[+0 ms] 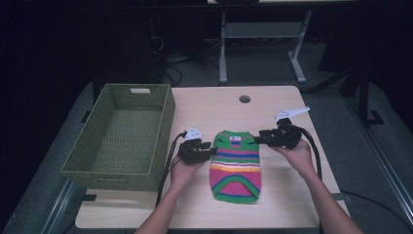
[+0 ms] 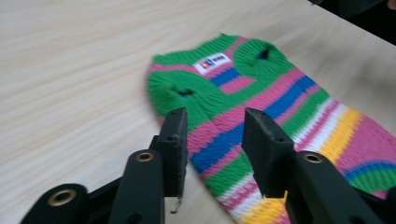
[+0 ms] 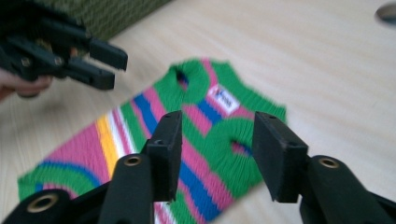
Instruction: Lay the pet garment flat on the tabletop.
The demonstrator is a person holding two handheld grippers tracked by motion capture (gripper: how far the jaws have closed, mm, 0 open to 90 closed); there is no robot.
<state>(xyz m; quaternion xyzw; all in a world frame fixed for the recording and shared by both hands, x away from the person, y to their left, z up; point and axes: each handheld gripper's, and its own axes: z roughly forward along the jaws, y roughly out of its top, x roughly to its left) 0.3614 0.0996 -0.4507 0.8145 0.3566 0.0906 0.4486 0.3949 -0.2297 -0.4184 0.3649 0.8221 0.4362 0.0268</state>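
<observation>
A dim room is surrounding you, with dark floor and desk legs beyond a pale wooden table (image 1: 287,195) that is catching most of the light. On it a small striped knitted sweater (image 1: 236,165) is lying flat near the middle, neck end pointing away from you, and a woven green basket (image 1: 92,165) is sitting empty just beside it on your left.

You are holding the left gripper (image 1: 210,149) at the sweater's left shoulder and the right gripper (image 1: 257,139) at its right shoulder. Both are hovering with jaws apart and gripping nothing.

The step in hand looks like taking the two shoulders, perhaps to fold the sweater or lift it toward the basket. To do it well, you should be lowering each gripper until one jaw slides under the knit edge by the armhole (image 2: 185,93), then closing on both layers at the same height. Pinching only the top layer would probably let the garment sag open.
</observation>
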